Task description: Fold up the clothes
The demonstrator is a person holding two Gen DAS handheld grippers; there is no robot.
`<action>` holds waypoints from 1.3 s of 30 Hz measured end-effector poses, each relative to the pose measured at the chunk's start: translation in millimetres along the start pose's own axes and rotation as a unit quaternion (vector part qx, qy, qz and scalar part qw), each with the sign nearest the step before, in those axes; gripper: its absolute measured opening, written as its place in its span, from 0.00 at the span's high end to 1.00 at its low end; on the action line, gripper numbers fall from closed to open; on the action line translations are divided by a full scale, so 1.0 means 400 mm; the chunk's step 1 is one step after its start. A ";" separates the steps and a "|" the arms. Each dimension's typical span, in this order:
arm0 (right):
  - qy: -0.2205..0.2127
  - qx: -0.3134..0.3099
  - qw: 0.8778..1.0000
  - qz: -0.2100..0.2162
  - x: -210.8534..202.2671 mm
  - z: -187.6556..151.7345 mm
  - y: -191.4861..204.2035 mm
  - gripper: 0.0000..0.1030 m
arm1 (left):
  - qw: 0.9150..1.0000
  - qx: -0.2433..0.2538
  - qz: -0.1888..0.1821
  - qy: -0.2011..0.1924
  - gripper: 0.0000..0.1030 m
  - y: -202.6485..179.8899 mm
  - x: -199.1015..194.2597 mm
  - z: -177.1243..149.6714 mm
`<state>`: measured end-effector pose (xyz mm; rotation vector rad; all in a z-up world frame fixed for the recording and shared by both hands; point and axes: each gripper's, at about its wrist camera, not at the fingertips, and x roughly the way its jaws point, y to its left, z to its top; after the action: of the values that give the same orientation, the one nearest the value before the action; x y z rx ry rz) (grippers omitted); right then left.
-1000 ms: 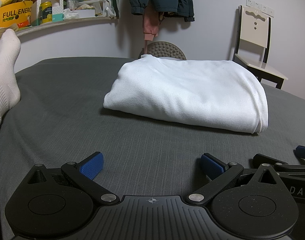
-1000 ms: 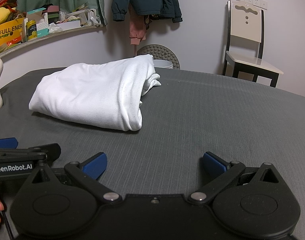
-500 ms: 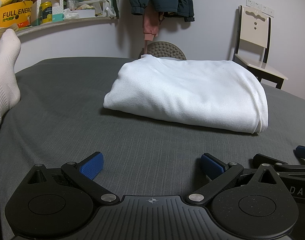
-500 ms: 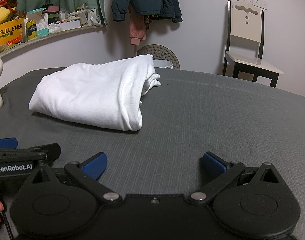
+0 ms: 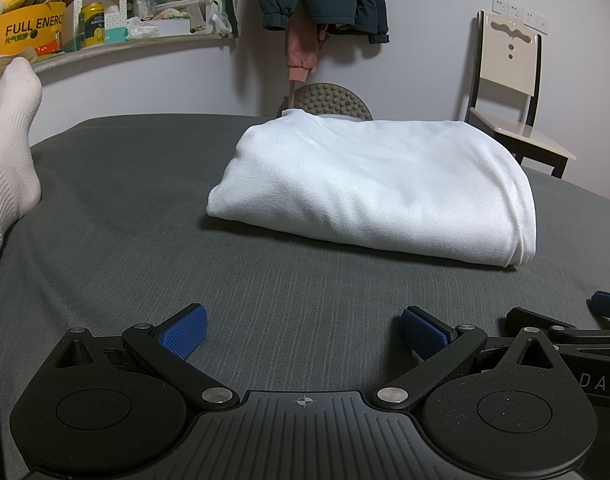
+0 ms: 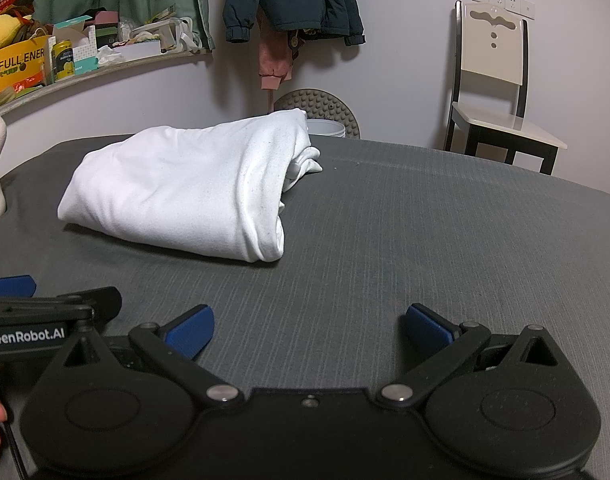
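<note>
While both the left gripper (image 5: 303, 330) and right gripper (image 6: 309, 328) sat wide open and empty, the folded white garment (image 5: 377, 184) lay on the grey bed (image 6: 445, 232), chair (image 6: 501, 92) by the wall.

Black tool (image 5: 303, 332), blue ribbed pads (image 5: 184, 331), silver screws, white sock (image 5: 9, 148)

Your white garment (image 5: 377, 188) lies on finely striped dark grey bedding (image 5: 145, 208); both black tools carry blue pads (image 5: 183, 332).

Left tongs (image 5: 303, 330) and right tongs (image 6: 309, 330) apparently rest side by side, spread wide.
</note>
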<state>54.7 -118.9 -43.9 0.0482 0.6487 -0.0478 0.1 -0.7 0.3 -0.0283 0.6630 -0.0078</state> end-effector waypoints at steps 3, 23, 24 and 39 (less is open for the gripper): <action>0.000 0.000 1.000 0.000 0.000 0.000 0.000 0.00 | 1.000 0.000 0.000 0.000 0.00 0.002 0.004 0.000; 0.000 0.000 1.000 0.000 0.000 0.001 0.004 0.00 | 1.000 0.000 0.000 0.001 0.00 -0.002 0.001 0.003; 0.000 0.000 1.000 0.000 0.000 0.001 0.004 0.00 | 1.000 0.000 0.000 0.001 0.00 -0.002 0.000 0.003; 0.000 0.000 1.000 0.000 -0.001 -0.001 0.001 0.00 | 1.000 0.000 0.001 0.001 0.00 -0.002 0.000 0.004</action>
<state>54.2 -118.6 -44.0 0.0484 0.6491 -0.0478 1.0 -1.4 1.4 -0.0274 0.6648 -0.0070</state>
